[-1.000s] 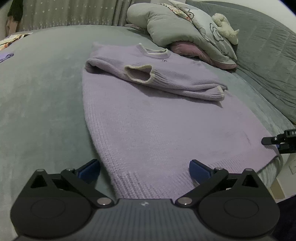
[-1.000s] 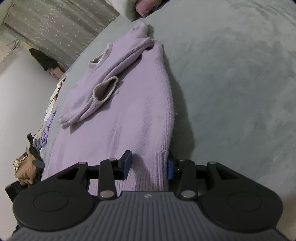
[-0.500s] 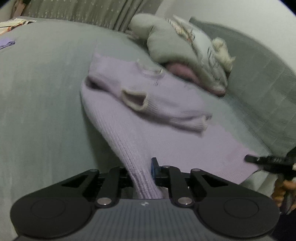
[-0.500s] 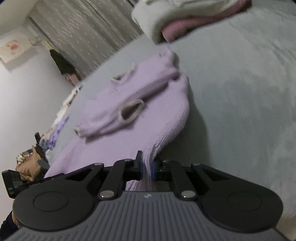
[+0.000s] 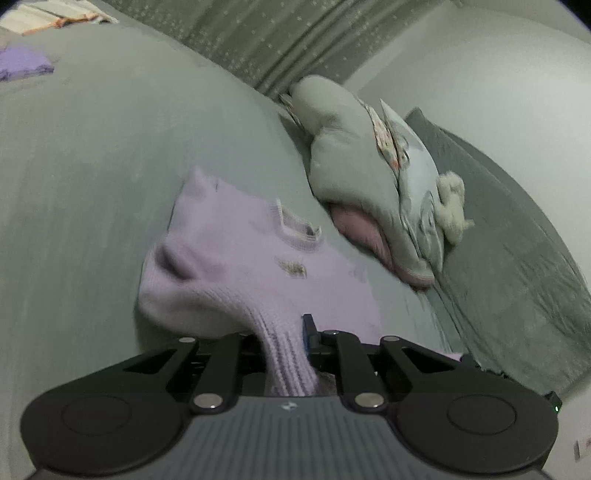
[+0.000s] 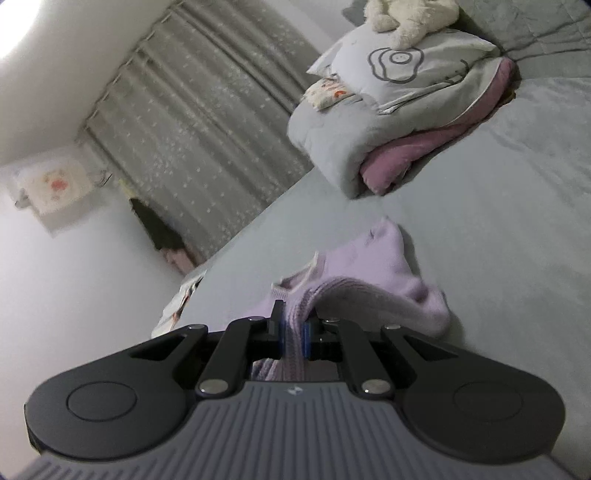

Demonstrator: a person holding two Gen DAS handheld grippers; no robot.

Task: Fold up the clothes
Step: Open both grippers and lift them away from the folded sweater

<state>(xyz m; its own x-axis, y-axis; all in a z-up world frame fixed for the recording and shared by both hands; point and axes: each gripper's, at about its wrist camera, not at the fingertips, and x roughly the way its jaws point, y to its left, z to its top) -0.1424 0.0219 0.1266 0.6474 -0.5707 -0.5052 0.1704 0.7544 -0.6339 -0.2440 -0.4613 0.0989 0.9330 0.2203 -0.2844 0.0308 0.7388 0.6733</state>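
The left gripper (image 5: 286, 338) is seen clamped on the ribbed hem of the sweater (image 5: 236, 251); knit is bunched between the jaws and drapes back toward the camera. The right gripper (image 6: 293, 334) is likewise closed on the hem, ribbing pinched between its blue pads (image 6: 306, 334).

The hem is held at two points, probably so that the lower edge can be carried over toward the collar (image 5: 297, 230) as one straight fold line. The hem end is raised off the bed (image 5: 92, 166); the shoulder end lies on the grey cover, with the knit humped between.

Beyond the sweater, a folded duvet (image 6: 351, 147) with a pink layer beneath is noted, a cream plush toy (image 6: 410, 18) on top, and a spotted curtain (image 6: 207, 122) behind.

No brand or readable writing is made out. Only an egg-shaped outline drawing is printed on the pillow (image 6: 397, 59).
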